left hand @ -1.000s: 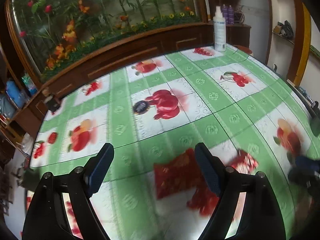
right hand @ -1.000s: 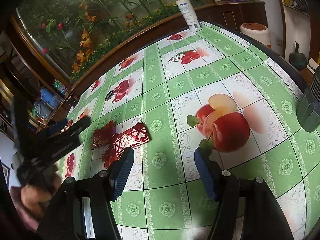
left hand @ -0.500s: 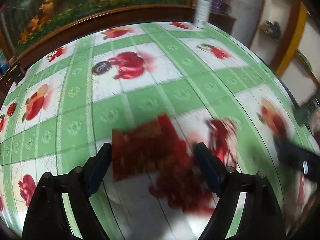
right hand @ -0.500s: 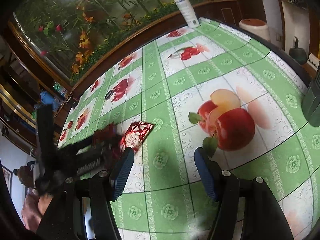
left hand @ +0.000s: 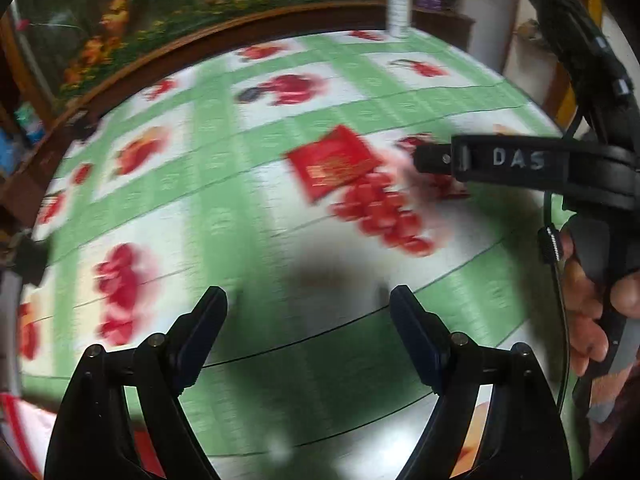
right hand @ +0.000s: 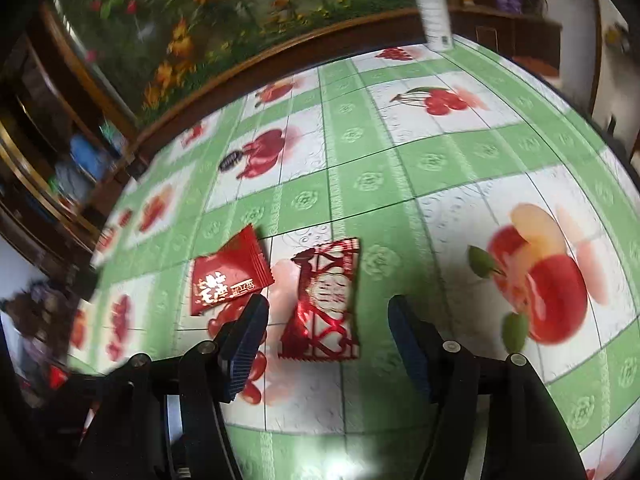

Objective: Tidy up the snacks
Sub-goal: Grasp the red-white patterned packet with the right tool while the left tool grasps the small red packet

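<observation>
Snack packets, two in number, are seen lying flat on the green fruit-print tablecloth [right hand: 460,152]: a solid red packet [right hand: 228,272] and, just beside it, a red lattice-patterned packet [right hand: 326,300]. The right gripper [right hand: 328,340] is held low over the lattice packet, fingers spread apart and empty. The left gripper [left hand: 308,316] is held well short of the packets, likewise spread and empty; one white bottle [right hand: 432,4] is seen at the far edge.
</observation>
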`<action>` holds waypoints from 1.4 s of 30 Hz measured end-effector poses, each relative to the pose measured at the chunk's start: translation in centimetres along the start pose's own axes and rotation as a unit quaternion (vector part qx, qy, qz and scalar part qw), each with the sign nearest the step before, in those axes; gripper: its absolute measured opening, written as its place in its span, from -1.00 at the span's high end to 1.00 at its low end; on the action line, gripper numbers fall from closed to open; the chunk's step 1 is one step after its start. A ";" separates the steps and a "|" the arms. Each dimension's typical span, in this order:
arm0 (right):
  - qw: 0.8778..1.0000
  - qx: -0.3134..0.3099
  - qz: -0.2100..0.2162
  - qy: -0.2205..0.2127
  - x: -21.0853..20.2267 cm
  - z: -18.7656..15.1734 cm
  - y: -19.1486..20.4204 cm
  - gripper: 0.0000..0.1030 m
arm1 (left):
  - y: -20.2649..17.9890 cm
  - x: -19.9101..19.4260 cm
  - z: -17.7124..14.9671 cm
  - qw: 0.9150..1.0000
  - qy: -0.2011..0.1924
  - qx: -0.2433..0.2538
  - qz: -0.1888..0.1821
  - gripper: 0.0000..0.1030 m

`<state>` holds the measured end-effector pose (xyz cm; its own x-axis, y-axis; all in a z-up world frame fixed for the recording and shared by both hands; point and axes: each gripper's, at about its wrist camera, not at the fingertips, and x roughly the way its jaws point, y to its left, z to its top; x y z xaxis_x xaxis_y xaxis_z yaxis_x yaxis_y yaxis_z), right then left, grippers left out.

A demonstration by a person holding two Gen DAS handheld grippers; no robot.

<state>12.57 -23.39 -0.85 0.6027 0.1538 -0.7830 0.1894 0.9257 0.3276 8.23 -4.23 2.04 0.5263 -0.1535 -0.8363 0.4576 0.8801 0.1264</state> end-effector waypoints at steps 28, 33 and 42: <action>0.993 -0.061 -0.095 0.029 -0.6 0.3 -1.4 0.49 | -1.4 0.4 4.6 0.970 -0.096 0.204 0.092 -0.64; 0.993 -0.060 -0.096 0.035 -0.7 0.5 -2.0 0.49 | -0.3 1.4 5.8 0.965 -0.092 0.236 0.064 -0.64; 0.994 -0.055 -0.088 0.036 -0.7 0.7 -2.5 0.48 | -2.0 3.0 6.8 0.952 -0.090 0.294 0.013 -0.64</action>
<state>12.20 -26.07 -0.76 0.5093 0.0072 -0.8606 0.1989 0.9719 0.1258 13.77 -9.49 2.87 0.6328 -0.2566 -0.7305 0.7367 0.4900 0.4661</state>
